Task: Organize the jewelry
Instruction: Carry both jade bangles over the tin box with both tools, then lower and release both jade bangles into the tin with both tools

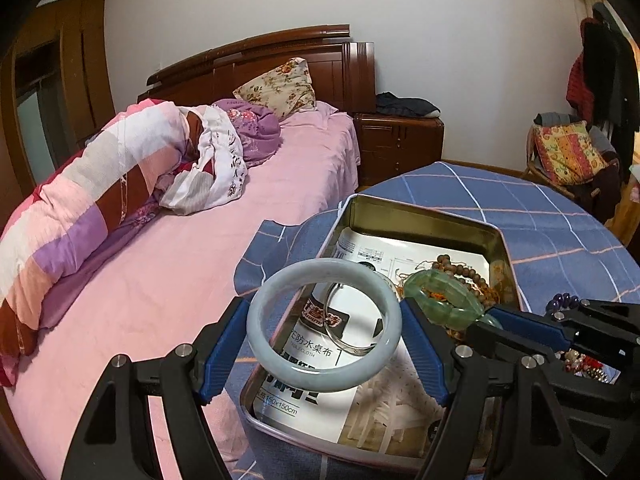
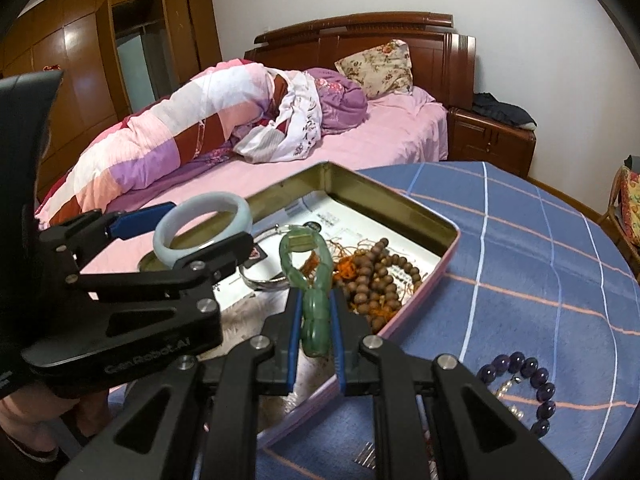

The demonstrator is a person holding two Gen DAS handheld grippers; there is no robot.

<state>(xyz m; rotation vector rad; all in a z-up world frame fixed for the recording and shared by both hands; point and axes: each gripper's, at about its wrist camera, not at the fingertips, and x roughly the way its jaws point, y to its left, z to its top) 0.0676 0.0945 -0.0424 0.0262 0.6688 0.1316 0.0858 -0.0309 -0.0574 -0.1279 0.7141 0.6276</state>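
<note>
while both your grippers hang over the tin (image 1: 505,248) at lower centre of frame, stock reads: left gripper (image 1: 324,330), jaws wide, clamped across pale bangle (image 1: 324,322); right gripper (image 2: 316,334), jaws nearly closed, pinching green bracelet (image 2: 310,276). step in hand: depositing. next move likely calls for lowering each piece to bare lining, clear of wooden beads (image 2: 376,280), then releasing.

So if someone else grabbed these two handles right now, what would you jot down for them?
Left gripper: clamped across the pale bangle, held over the tin tray.
Right gripper: shut on the green bracelet, also over the tray.
Already in the tray: brown wooden beads and a silver bangle.
Left: set both pieces down, then fetch the purple bead bracelet lying on the blue cloth.
</note>
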